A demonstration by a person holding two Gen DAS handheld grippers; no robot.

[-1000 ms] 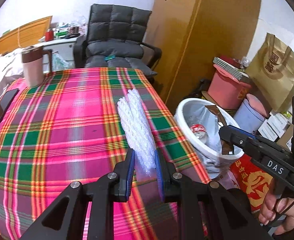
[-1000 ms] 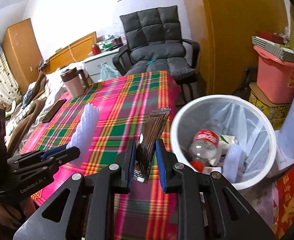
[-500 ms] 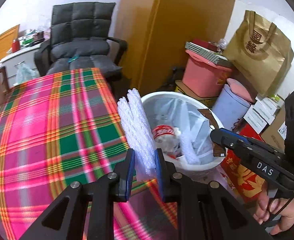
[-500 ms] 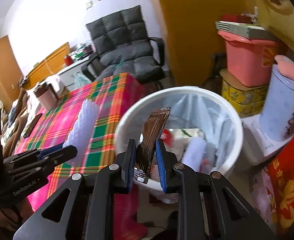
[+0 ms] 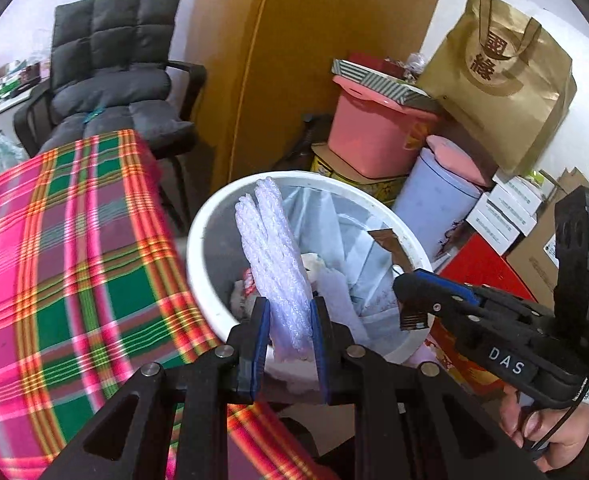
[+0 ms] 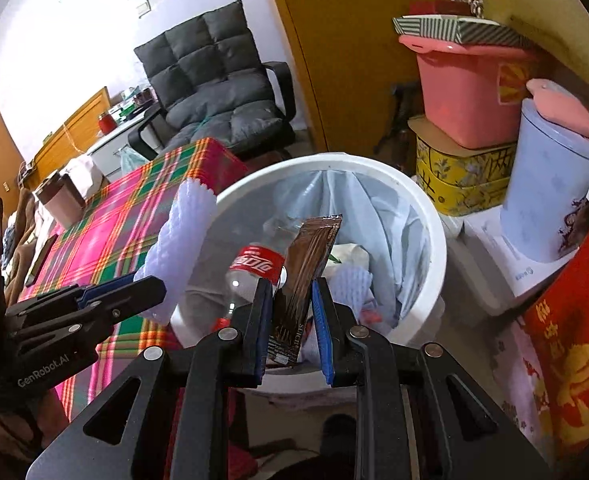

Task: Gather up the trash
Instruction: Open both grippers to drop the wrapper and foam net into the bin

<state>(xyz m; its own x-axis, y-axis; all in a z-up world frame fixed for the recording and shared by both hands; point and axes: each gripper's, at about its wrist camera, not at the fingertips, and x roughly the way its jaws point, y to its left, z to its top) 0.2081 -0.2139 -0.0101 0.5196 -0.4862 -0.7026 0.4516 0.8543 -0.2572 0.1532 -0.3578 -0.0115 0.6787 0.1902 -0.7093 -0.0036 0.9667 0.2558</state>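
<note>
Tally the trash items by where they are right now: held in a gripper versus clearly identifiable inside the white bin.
Held in grippers: 2, the white foam netting in the left gripper and the brown sachet wrapper in the right gripper.
Identifiable in the white bin: 1, the red-labelled plastic bottle; other white scraps there are too jumbled to count.
Total: 3

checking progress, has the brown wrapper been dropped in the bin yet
No, the right claw is clamped on the brown wrapper above the white bin.

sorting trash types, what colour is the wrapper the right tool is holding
Dark brown, glossy, with fine lengthwise stripes: the wrapper shows best in the right wrist view.
</note>
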